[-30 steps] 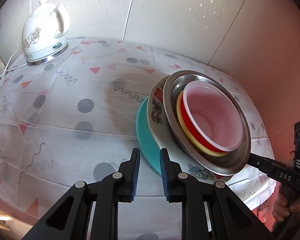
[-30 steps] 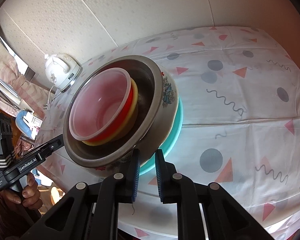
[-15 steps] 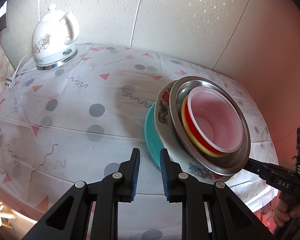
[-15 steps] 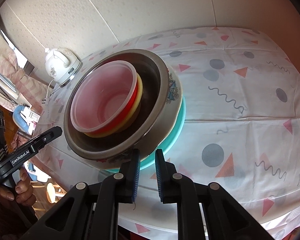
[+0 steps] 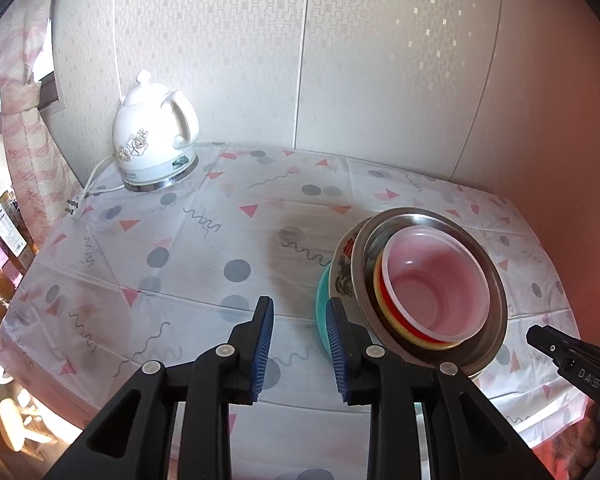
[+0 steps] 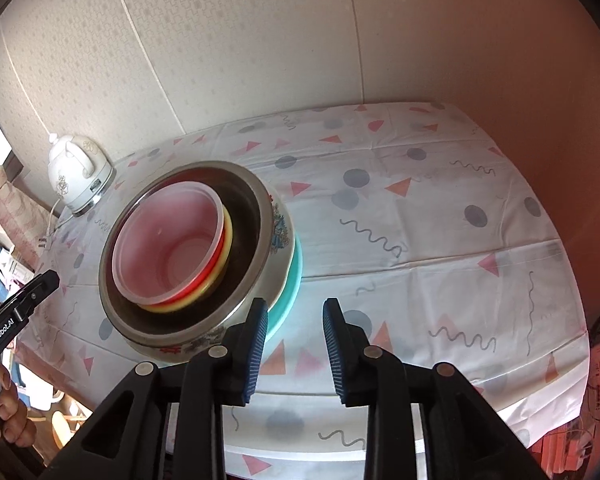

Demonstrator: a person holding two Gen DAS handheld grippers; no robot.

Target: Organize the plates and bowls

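On the patterned tablecloth [image 5: 260,216] the nested stack [image 6: 196,256] stands alone, apparently finished, since the left gripper [image 5: 299,346] and right gripper [image 6: 295,344] have lifted off it, jaws opening with nothing between them.

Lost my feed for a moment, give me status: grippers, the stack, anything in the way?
Left gripper, right gripper: jaws opening, nothing between. Nested stack on the table, untouched. Kettle well clear.

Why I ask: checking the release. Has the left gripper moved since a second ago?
Yes. The left gripper has backed off leftward from the metal bowl, jaws opening on nothing.
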